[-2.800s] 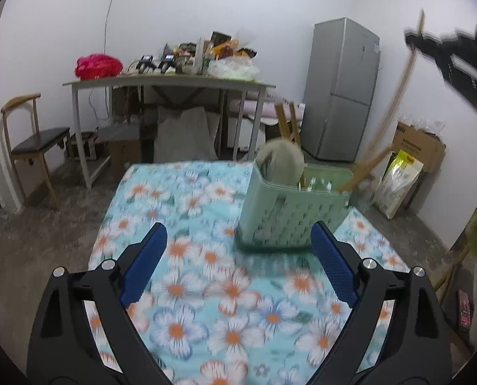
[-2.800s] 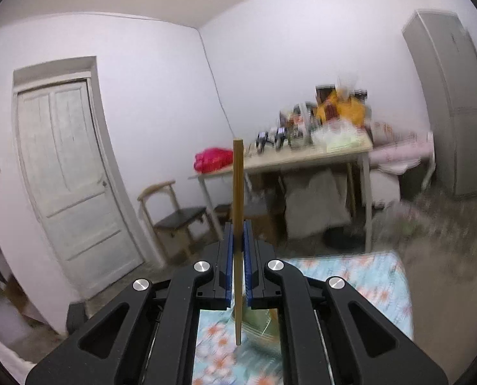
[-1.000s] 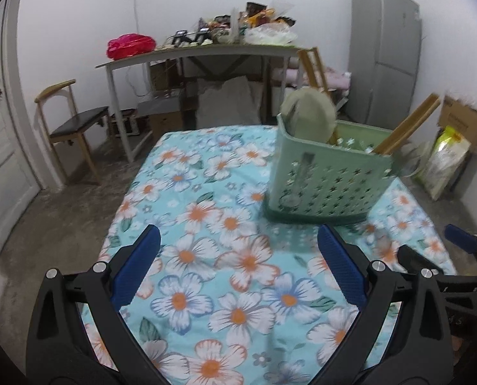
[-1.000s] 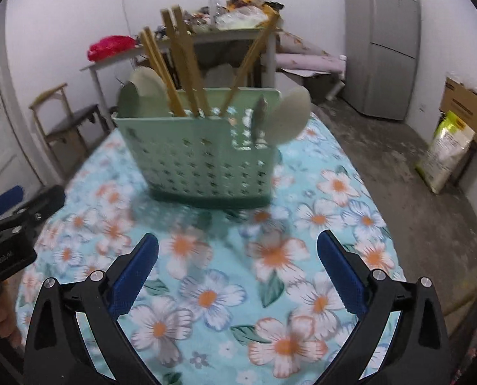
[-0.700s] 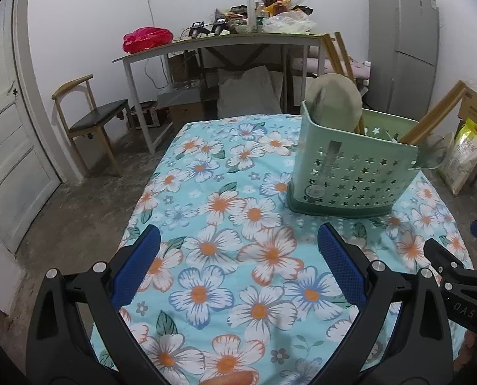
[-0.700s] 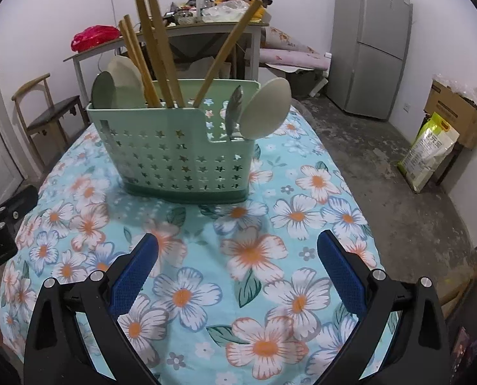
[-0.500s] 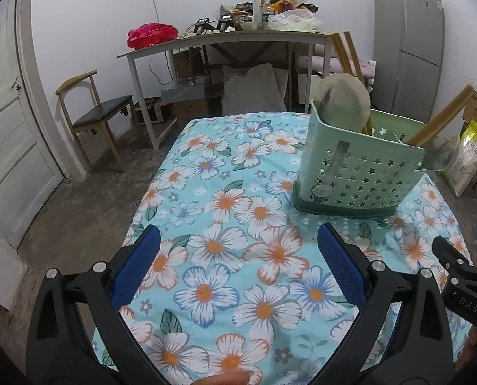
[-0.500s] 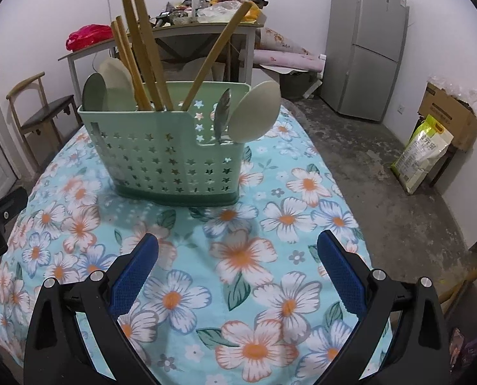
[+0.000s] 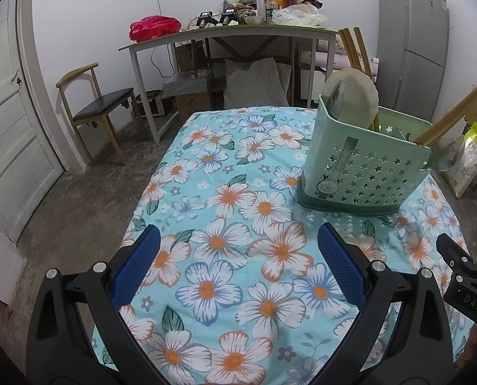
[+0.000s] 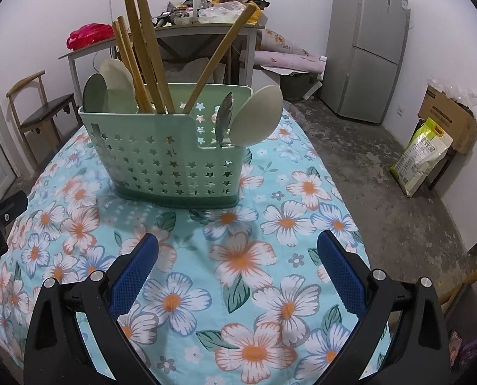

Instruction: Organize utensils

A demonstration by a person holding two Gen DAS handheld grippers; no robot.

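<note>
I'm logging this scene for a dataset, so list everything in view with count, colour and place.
utensil basket: one, green, on the table.
chopsticks: about five, wooden, upright in the basket.
spoons: four, pale and metal, two at each basket end.
tablecloth: one, blue floral, covering the table.
desk: one, grey, cluttered, against the back wall.
chair: one, wooden, by the door.
fridge: one, grey, in the corner.
left gripper: open, empty.
right gripper: open, empty.
</note>
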